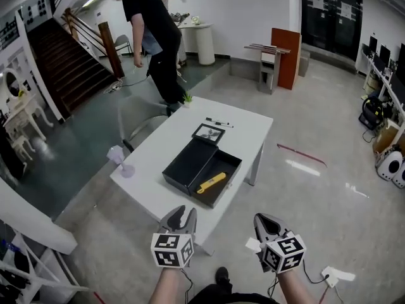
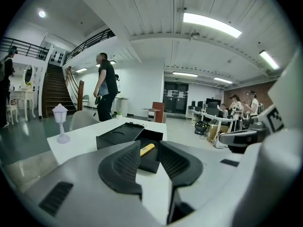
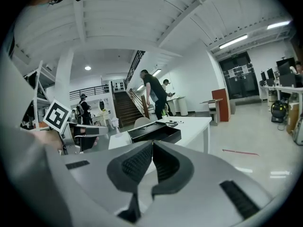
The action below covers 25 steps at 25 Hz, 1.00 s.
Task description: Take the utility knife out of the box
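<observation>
At lower centre, the left gripper is being held with jaws apart and empty and the right gripper with jaws together, both short of the table, seemingly readied for an approach. The yellow utility knife is being kept in the open box mid-frame. A small lamp at left is blocking nothing.

Yellow utility knife lies seemingly flat, diagonally, inside the open black box.

White table: open black box, small lantern figurine, framed card, pens.
</observation>
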Each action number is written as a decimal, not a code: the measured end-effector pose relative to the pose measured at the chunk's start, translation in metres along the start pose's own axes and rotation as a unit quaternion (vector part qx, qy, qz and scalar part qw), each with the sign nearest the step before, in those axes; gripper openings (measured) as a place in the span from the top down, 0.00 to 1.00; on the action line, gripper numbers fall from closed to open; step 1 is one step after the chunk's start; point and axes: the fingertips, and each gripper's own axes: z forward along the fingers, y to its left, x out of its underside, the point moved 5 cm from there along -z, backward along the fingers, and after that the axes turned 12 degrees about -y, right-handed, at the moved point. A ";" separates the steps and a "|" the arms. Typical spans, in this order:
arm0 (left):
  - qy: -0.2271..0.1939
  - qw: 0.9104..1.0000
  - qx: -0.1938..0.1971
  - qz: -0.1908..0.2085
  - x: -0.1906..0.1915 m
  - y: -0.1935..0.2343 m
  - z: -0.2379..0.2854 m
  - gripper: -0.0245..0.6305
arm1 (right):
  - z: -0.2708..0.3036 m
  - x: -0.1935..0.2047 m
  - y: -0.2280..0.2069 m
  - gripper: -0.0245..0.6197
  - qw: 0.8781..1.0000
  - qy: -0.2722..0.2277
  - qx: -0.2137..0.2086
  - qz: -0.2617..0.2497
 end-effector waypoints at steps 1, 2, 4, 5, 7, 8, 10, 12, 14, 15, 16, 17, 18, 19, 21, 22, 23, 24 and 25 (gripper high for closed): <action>0.002 1.000 0.005 0.002 -0.002 0.006 0.009 0.81 | 0.007 0.002 -0.003 0.96 1.000 0.002 0.004 -0.004; 0.005 1.000 0.010 0.004 -0.003 0.011 0.018 0.81 | 0.013 0.003 -0.006 0.96 1.000 0.004 0.009 -0.008; 0.011 1.000 0.021 0.008 -0.004 0.018 0.035 0.81 | 0.024 0.003 -0.011 0.96 1.000 0.005 0.020 -0.011; 0.014 0.999 0.027 0.011 -0.004 0.020 0.042 0.81 | 0.028 0.002 -0.013 0.96 1.000 0.005 0.025 -0.012; 0.021 0.999 0.038 0.019 -0.005 0.023 0.057 0.81 | 0.036 0.000 -0.018 0.96 0.999 0.003 0.033 -0.014; 0.025 0.998 0.043 0.024 -0.005 0.024 0.064 0.80 | 0.040 -0.001 -0.019 0.96 0.999 0.002 0.036 -0.014; 0.035 0.997 0.055 0.030 -0.004 0.026 0.076 0.80 | 0.045 -0.001 -0.022 0.96 0.999 0.003 0.043 -0.013; 0.046 0.996 0.067 0.035 -0.004 0.027 0.088 0.80 | 0.049 0.000 -0.026 0.96 0.999 0.005 0.049 -0.011; 0.056 0.994 0.078 0.043 -0.003 0.026 0.098 0.80 | 0.050 0.001 -0.029 0.96 0.998 0.007 0.056 -0.008; 0.063 0.994 0.082 0.048 -0.003 0.026 0.103 0.80 | 0.051 0.001 -0.031 0.96 0.998 0.007 0.059 -0.006; 0.070 0.993 0.084 0.053 -0.002 0.026 0.108 0.78 | 0.052 0.001 -0.033 0.96 0.998 0.007 0.061 -0.005; 0.078 0.991 0.086 0.058 0.000 0.026 0.114 0.77 | 0.053 0.002 -0.036 0.96 0.998 0.007 0.064 -0.003; 0.087 0.990 0.089 0.064 0.001 0.026 0.119 0.75 | 0.054 0.002 -0.039 0.96 0.998 0.007 0.067 -0.001; 0.096 0.989 0.093 0.070 0.003 0.025 0.125 0.75 | 0.055 0.003 -0.043 0.96 0.998 0.007 0.070 0.001; 0.116 0.984 0.101 0.089 0.007 0.024 0.136 0.74 | 0.059 0.005 -0.050 0.96 0.997 0.008 0.075 0.006; 0.127 0.981 0.106 0.102 0.010 0.023 0.142 0.74 | 0.061 0.006 -0.054 0.96 0.997 0.009 0.077 0.009; 0.139 0.977 0.112 0.118 0.013 0.021 0.147 0.74 | 0.063 0.007 -0.057 0.96 0.997 0.010 0.078 0.010; 0.149 0.973 0.118 0.133 0.016 0.019 0.153 0.74 | 0.065 0.007 -0.061 0.96 0.997 0.010 0.079 0.011; 0.159 0.968 0.126 0.146 0.018 0.016 0.159 0.74 | 0.068 0.006 -0.065 0.96 0.997 0.011 0.080 0.011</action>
